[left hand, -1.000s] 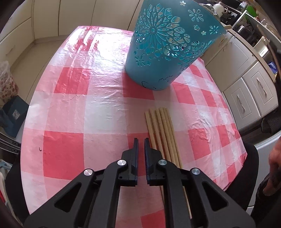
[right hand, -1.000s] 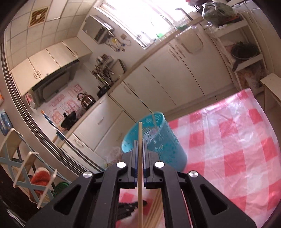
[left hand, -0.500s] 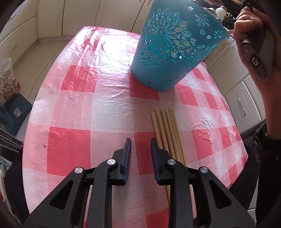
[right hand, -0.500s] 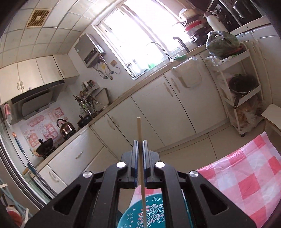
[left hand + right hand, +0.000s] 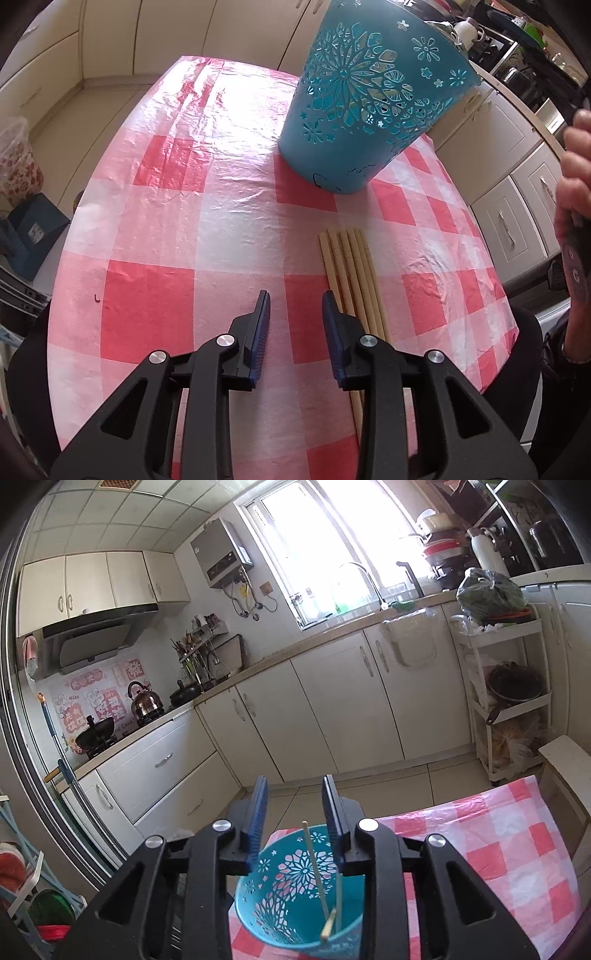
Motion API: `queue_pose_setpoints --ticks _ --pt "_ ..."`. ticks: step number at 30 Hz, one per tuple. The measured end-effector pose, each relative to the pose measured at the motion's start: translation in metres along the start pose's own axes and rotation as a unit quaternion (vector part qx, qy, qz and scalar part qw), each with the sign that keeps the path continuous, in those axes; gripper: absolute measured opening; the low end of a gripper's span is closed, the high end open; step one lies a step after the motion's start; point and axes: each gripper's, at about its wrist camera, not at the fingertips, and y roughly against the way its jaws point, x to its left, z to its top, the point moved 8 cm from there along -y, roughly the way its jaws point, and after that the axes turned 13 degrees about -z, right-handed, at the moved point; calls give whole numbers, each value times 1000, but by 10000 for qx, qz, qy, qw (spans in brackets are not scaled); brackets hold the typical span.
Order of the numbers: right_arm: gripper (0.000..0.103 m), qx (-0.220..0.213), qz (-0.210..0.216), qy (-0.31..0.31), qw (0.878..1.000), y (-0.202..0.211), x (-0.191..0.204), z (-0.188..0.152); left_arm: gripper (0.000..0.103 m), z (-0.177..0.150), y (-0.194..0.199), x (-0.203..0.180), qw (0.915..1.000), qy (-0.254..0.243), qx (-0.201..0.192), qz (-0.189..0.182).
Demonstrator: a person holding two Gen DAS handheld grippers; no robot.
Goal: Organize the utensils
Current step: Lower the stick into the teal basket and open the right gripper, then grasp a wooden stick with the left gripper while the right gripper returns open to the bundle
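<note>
A teal cut-out bucket (image 5: 373, 107) stands on the red-and-white checked table (image 5: 177, 229). Several bamboo chopsticks (image 5: 351, 273) lie side by side in front of it. My left gripper (image 5: 295, 308) hovers over the cloth just left of the chopsticks; its jaws are opening with nothing between them. In the right wrist view my right gripper (image 5: 295, 794) is above the bucket (image 5: 291, 897), jaws opening, nothing pressed between the pads. A chopstick (image 5: 314, 864) stands loose inside the bucket, with other sticks leaning near it.
White kitchen cabinets (image 5: 343, 698) and a tiled floor (image 5: 391, 782) lie beyond the table's far edge. A white shelf cart (image 5: 506, 694) stands at the right. A person's hand (image 5: 576, 192) holding the other gripper's handle shows at the right of the left wrist view.
My right gripper rose over the bucket, opened and let go of the chopstick, which now stands in the bucket. My left gripper's jaws spread from nearly shut to open.
</note>
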Motion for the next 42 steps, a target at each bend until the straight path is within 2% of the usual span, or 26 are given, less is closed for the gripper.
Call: queue_pose_setpoints --ticks 3,6,9,11,13,15,18,28,32,38,42 --pt "37 293 -58 -126 9995 18 -21 -21 28 0 -3 -4 10000 -41 28 18" --pt "41 884 -171 14 9959 26 -34 -66 28 -1 -5 -7 9999 -91 39 115" --pt "42 1724 -309 250 9842 20 -41 -131 28 -2 -6 -8 9997 -126 62 191" --pt "42 2311 -398 374 9714 13 -43 -174 28 -2 -5 -9 9997 -119 80 203" --pt "42 2678 -367 505 9614 7 -39 -206 28 -2 -3 -10 9996 -140 70 217" --pt "42 2856 -330 661 9555 1 -31 -223 28 -2 -1 -13 9996 -162 53 214" --pt "42 2911 -473 979 9505 -5 -25 -234 28 -1 1 -16 9995 -200 31 227" --pt "39 2606 -873 1900 9425 -4 -17 -243 28 -1 -9 -25 9990 -314 83 301" --pt "32 2565 -985 2224 9355 -4 -15 -245 28 2 -17 -23 9983 -335 130 455" --pt "27 2618 -953 2129 9365 -1 -28 -241 29 3 -21 -25 9962 -528 163 679" --pt "26 2623 -1075 2009 9377 0 -44 -235 28 3 -20 -24 9943 -632 186 834"
